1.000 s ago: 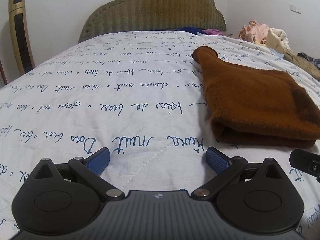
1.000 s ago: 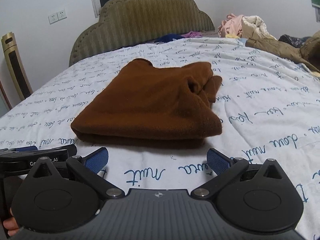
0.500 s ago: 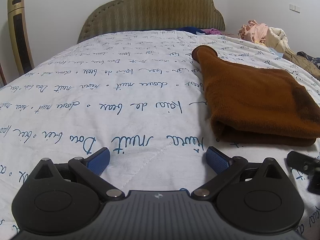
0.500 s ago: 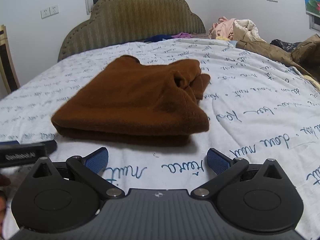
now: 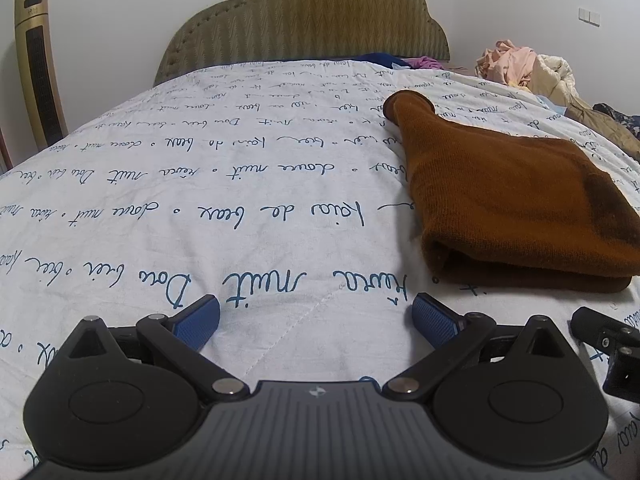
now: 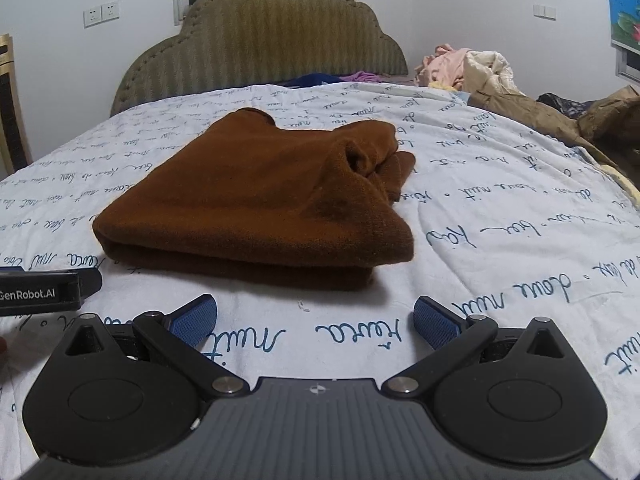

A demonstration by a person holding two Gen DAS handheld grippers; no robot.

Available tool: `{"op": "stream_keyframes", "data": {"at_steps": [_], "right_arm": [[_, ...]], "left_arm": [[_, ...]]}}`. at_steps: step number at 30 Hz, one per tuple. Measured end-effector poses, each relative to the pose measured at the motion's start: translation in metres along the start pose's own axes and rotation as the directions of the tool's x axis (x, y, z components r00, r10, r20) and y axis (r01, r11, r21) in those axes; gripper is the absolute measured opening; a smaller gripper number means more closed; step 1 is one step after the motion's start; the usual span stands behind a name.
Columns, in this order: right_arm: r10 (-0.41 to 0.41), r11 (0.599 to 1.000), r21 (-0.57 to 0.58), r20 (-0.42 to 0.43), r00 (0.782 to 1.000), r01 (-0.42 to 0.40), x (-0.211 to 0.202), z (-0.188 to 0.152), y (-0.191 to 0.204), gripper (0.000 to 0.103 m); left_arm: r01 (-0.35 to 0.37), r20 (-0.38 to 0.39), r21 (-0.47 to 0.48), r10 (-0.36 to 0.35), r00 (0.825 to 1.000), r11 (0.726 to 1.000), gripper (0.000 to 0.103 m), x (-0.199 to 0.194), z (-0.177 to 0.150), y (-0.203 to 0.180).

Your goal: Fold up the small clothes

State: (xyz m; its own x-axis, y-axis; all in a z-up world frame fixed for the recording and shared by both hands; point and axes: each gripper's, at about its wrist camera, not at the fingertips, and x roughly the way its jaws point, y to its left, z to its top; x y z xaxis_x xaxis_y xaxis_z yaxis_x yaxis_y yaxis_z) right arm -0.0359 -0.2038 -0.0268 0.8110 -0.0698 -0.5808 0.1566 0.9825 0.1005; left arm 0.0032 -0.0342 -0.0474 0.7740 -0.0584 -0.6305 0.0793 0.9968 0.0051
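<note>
A brown knitted garment (image 6: 256, 200) lies folded in a thick stack on the white bedspread (image 6: 500, 208) printed with blue script. In the left wrist view the same brown garment (image 5: 508, 196) sits ahead and to the right. My right gripper (image 6: 316, 320) is open just in front of the garment's near folded edge, holding nothing. My left gripper (image 5: 316, 322) is open over bare bedspread (image 5: 200, 200), left of the garment, also with nothing in it. Each gripper shows at the other view's edge: the right one (image 5: 608, 348) and the left one (image 6: 44, 292).
A padded olive headboard (image 6: 264, 44) stands at the far end of the bed. A heap of loose clothes (image 6: 472, 68) and a tan jacket (image 6: 540, 112) lie at the far right. A gold tower unit (image 5: 38, 64) stands by the left wall.
The right wrist view swung right and then back left, so the garment now sits more centred and closer. The left gripper has barely moved. Both stay open.
</note>
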Motion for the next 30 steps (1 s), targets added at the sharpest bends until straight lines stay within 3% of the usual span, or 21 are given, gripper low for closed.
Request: {"op": "stream_keyframes", "data": {"at_steps": [5,12,30], "right_arm": [[0.051,0.998,0.029,-0.003,0.999,-0.051,-0.001,0.003,-0.002,0.103],[0.031,0.998,-0.047,-0.009,0.999,-0.031,0.002,-0.002,0.007,0.103],[0.038,0.999,-0.026,-0.028,0.999,-0.039,-0.018,0.009,0.01,0.103]], "left_arm": [[0.0,0.0,0.0,0.0,1.0,1.0,0.103,0.0,0.0,0.0],[0.004,0.001,-0.004,-0.004,1.0,1.0,0.103,0.0,0.0,0.001],[-0.007,-0.005,0.009,0.007,1.0,1.0,0.103,-0.017,0.001,-0.001]]}}
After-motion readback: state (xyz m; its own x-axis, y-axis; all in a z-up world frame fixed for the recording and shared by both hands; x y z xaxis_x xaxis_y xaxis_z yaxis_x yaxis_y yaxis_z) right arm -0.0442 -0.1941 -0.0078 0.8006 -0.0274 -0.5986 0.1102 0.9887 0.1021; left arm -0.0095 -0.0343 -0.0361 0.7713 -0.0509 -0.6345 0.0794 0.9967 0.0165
